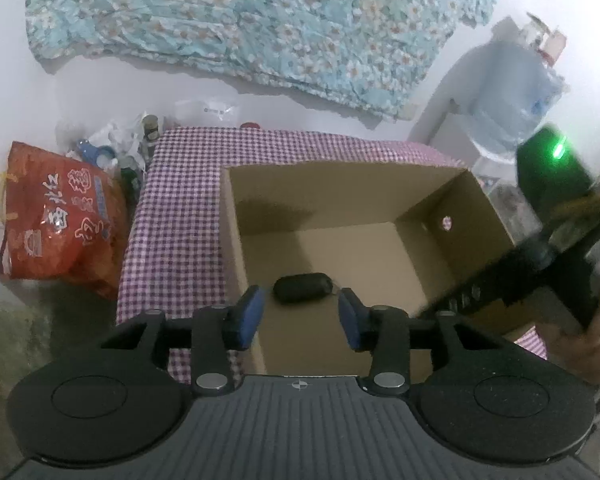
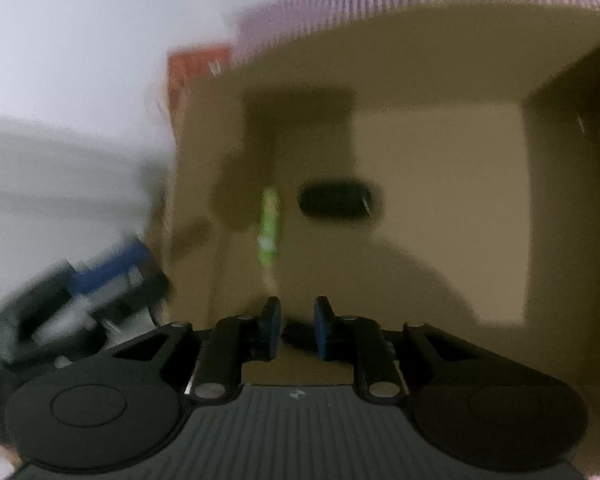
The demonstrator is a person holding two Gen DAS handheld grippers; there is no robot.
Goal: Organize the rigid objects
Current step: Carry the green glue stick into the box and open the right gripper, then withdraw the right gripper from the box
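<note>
An open cardboard box [image 1: 424, 196] stands on a purple checked tablecloth [image 1: 180, 200]. A black oval object [image 1: 302, 288] lies on the box floor, just beyond my open, empty left gripper [image 1: 301, 304]. In the blurred right wrist view the same black object [image 2: 334, 202] lies in the box [image 2: 440, 160], with a green stick-like object [image 2: 269, 226] to its left, ahead of my right gripper [image 2: 297, 320]. The right jaws stand a small gap apart with nothing between them. The right gripper's body [image 1: 548, 240] hangs over the box's right rim.
A red printed bag [image 1: 60, 216] and a pile of bottles [image 1: 132, 148] sit left of the table. A floral cloth [image 1: 260, 20] hangs on the back wall. A water jug [image 1: 516, 96] stands at the right. The left gripper shows blurred [image 2: 100, 280] in the right wrist view.
</note>
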